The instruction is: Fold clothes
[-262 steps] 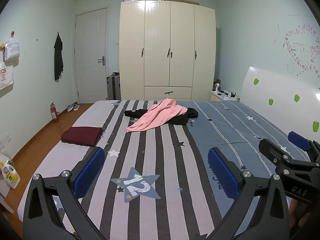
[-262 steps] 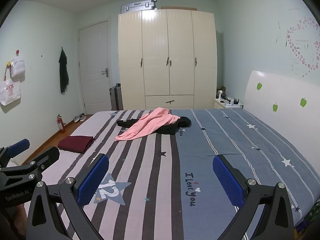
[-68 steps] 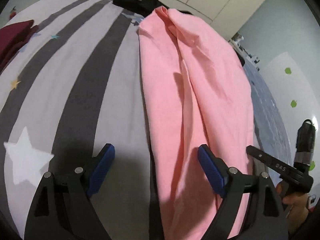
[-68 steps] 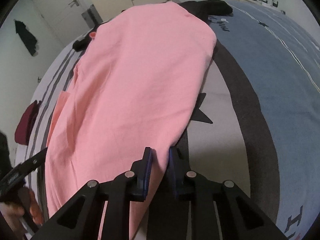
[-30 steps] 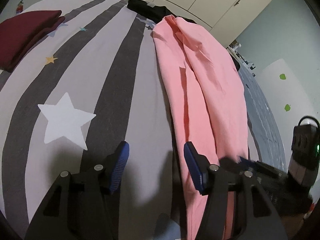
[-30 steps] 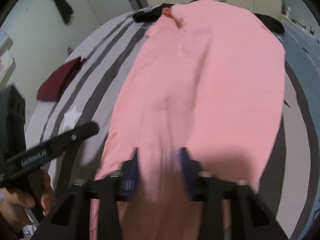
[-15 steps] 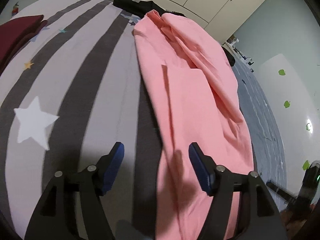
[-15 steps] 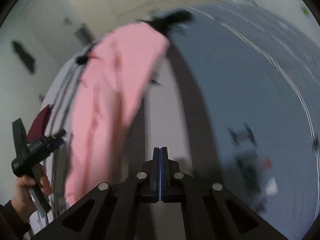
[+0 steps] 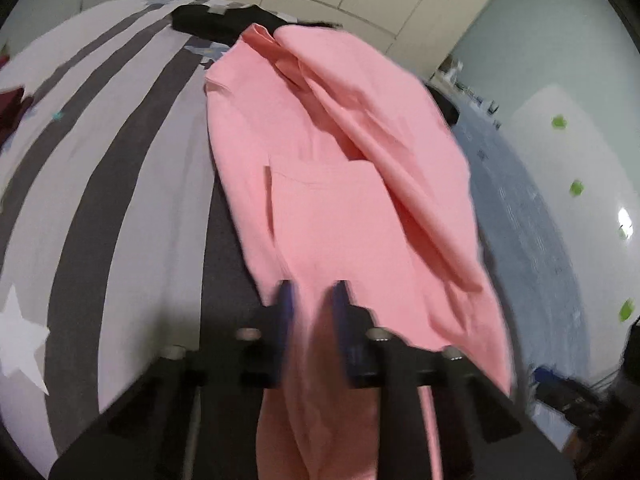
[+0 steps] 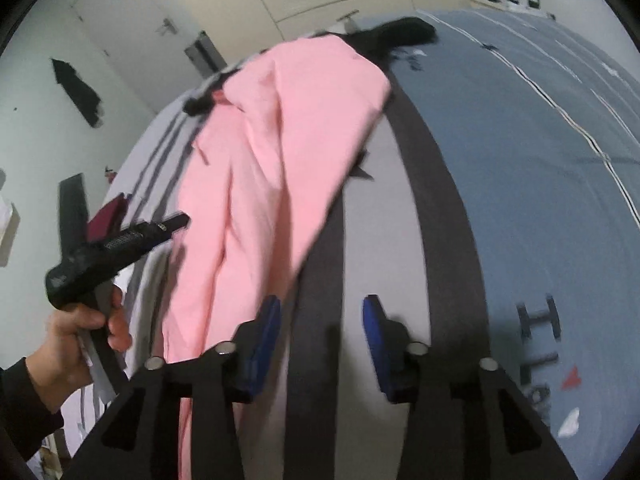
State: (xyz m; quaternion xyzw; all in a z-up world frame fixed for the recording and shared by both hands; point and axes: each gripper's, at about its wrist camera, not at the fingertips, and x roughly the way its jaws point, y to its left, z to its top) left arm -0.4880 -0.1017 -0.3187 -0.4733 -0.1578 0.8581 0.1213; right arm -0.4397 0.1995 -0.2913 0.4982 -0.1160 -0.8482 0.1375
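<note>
The left gripper (image 9: 311, 304) was clenched on the crumpled pink cotton garment (image 9: 340, 184); the right gripper (image 10: 320, 332) was opening, nothing between its jaws.

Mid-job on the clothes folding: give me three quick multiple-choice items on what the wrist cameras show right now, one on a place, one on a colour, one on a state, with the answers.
1. Where does the black garment lie?
A. under the far end of the pink garment
B. on the floor
C. over the headboard

2. What colour are the gripper pads?
A. red
B. blue
C. yellow

3. What is between the pads of the left gripper?
A. bare bedsheet
B. pink cloth
C. a dark red garment

Answers:
1 A, black cloth sticks out from beneath the pink garment's far end on the bed.
2 B, both pads of the right gripper show blue.
3 B, pink cloth runs through the narrow gap, though the view is blurred.
</note>
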